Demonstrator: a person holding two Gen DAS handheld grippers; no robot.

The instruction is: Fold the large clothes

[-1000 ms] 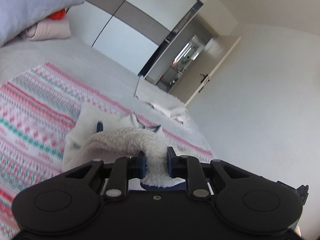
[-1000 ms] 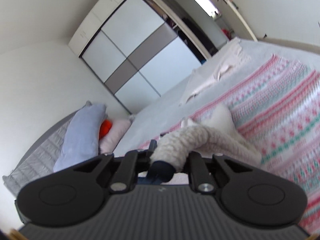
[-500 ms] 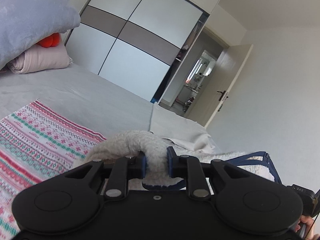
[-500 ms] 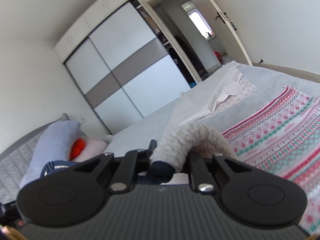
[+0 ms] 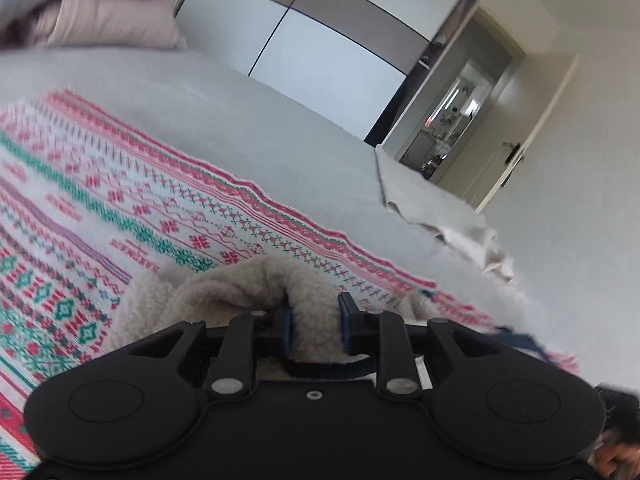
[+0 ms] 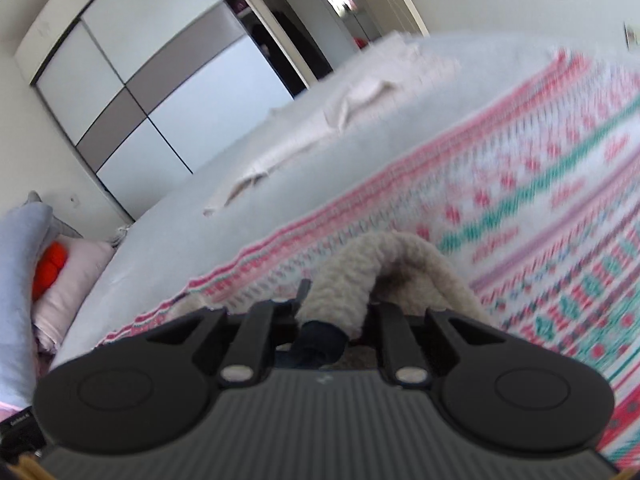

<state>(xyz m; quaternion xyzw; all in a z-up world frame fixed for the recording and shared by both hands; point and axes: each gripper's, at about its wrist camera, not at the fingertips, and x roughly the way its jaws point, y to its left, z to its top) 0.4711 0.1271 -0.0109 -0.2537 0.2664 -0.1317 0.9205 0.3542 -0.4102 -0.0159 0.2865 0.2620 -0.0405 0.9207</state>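
Observation:
A cream fleece garment (image 5: 240,284) with navy trim hangs from both grippers above a red, green and white patterned blanket (image 5: 120,208) on the bed. My left gripper (image 5: 314,312) is shut on a fold of the fleece. My right gripper (image 6: 336,312) is shut on another fold of the same fleece garment (image 6: 384,256), with a navy cuff showing between the fingers. The patterned blanket (image 6: 540,184) also fills the right wrist view, blurred. Most of the garment is hidden below the gripper bodies.
The grey bed sheet (image 5: 240,112) lies beyond the blanket. A beige cloth (image 5: 436,216) lies crumpled near the bed's far edge. Pillows (image 6: 60,272) are stacked at the headboard end. A white and grey wardrobe (image 6: 132,92) and an open doorway (image 5: 456,128) stand behind.
Both grippers, still holding the fleece, have tilted down toward the patterned blanket, which now fills more of each view. The right wrist view is blurred by motion.

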